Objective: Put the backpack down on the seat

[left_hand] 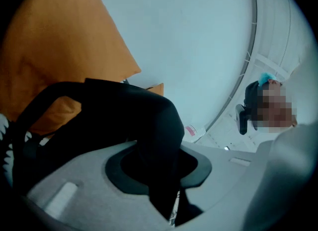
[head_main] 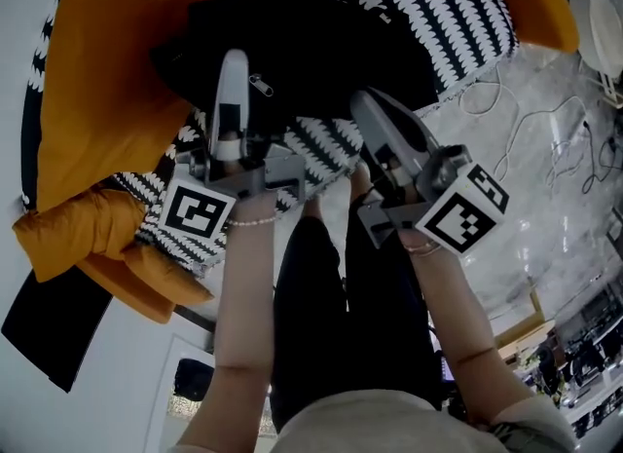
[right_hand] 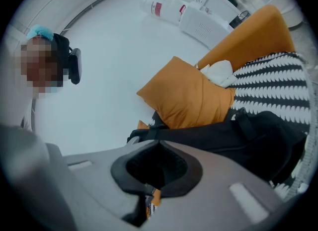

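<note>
My left gripper [head_main: 234, 66] has its jaws drawn close and pinched on a black strap [left_hand: 99, 93] of the backpack [head_main: 311, 42]. In the left gripper view the strap arches up from 9 o'clock, comes over and drops straight down through the hollow between the jaws. My right gripper [head_main: 368, 105] is pressed together too, its tips meeting just under the bag's near edge. Low in the slit between its jaws sits a thin black strip [right_hand: 133, 214], which I take for another piece of the backpack, though little of it shows.

I count one backpack. It is at 12 o'clock in the head view, on the black-and-white patterned seat [head_main: 458, 13], and in the right gripper view it lies against an orange cushion. I cannot tell whether its whole weight is down.

There are two grippers, each with one marker cube, mine on the left [head_main: 198, 210] and on the right [head_main: 465, 209]. I can make out two orange cushions in the head view, a big one [head_main: 107, 81] at 9 to 10 o'clock and a puffier one [head_main: 97, 246] at 8 o'clock.

Both my forearms reach up from 6 o'clock, the left forearm [head_main: 243, 315] almost straight toward 12 and the right forearm [head_main: 458, 315] angled toward 11. The two grippers sit side by side, close together, at the bag's near edge. A bead bracelet [head_main: 255, 220] circles my left wrist just behind the gripper.
</note>
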Demonstrator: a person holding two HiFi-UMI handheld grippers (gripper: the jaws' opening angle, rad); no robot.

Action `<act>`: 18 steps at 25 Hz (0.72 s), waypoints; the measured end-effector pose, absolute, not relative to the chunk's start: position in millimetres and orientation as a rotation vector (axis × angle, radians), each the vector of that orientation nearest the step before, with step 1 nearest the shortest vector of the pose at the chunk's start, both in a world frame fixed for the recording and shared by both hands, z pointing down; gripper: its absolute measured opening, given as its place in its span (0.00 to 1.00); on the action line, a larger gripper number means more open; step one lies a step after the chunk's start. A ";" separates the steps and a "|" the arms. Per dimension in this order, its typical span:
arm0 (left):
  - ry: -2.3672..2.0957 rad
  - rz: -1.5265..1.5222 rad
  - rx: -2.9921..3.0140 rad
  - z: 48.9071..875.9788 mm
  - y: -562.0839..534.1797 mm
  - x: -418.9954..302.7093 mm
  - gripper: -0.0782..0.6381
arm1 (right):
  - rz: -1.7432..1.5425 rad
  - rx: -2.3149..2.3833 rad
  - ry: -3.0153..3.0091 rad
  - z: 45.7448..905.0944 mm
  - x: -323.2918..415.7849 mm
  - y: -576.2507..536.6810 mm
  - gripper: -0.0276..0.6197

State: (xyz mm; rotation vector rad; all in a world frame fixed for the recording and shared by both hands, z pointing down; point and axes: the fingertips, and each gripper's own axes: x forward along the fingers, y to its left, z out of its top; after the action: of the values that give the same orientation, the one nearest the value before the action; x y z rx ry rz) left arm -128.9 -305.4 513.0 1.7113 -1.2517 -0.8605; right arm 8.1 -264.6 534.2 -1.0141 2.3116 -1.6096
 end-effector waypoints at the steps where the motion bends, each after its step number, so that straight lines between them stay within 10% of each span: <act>1: -1.253 -0.879 1.688 518.7 -306.6 -131.9 0.24 | -1.616 -1.017 2.308 537.2 6.8 -264.7 0.05; 18: -1.429 -0.785 1.543 566.5 -283.4 -170.5 0.46 | -1.612 -1.041 2.347 551.1 -3.5 -242.8 0.05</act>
State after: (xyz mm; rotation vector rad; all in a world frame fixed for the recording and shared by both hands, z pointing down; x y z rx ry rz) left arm -170.5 -283.4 566.5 1.5431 -1.4289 -0.7852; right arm -3.5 -242.8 551.1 -1.0412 2.3469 -1.6119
